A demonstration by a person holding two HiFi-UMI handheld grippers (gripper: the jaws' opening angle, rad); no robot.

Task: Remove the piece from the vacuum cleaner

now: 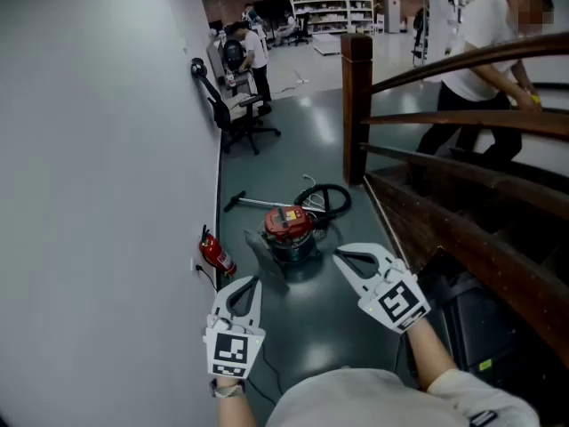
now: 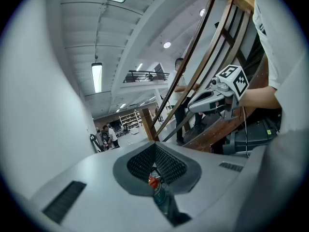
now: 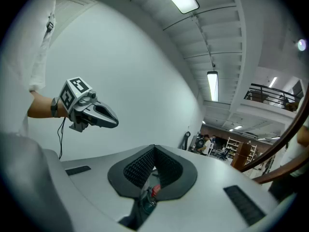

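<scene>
A vacuum cleaner (image 1: 289, 229) with a red top and dark teal drum stands on the dark floor ahead of me, its black hose (image 1: 325, 197) coiled behind it and a wand (image 1: 258, 203) lying to its left. My left gripper (image 1: 248, 282) is shut and empty, held low in front of me, left of the vacuum. My right gripper (image 1: 341, 256) is shut and empty too, just right of the drum and apart from it. Through the closed jaws of each gripper view I glimpse the vacuum (image 2: 155, 182) (image 3: 150, 195) far off. The right gripper (image 2: 195, 105) and the left gripper (image 3: 112, 120) also show in each other's views.
A white wall (image 1: 98, 167) runs along the left with a red fire extinguisher (image 1: 216, 254) at its foot. A wooden stair railing (image 1: 444, 123) and post (image 1: 356, 105) rise at the right, a person behind them. Office chairs (image 1: 240, 118) and people stand farther back.
</scene>
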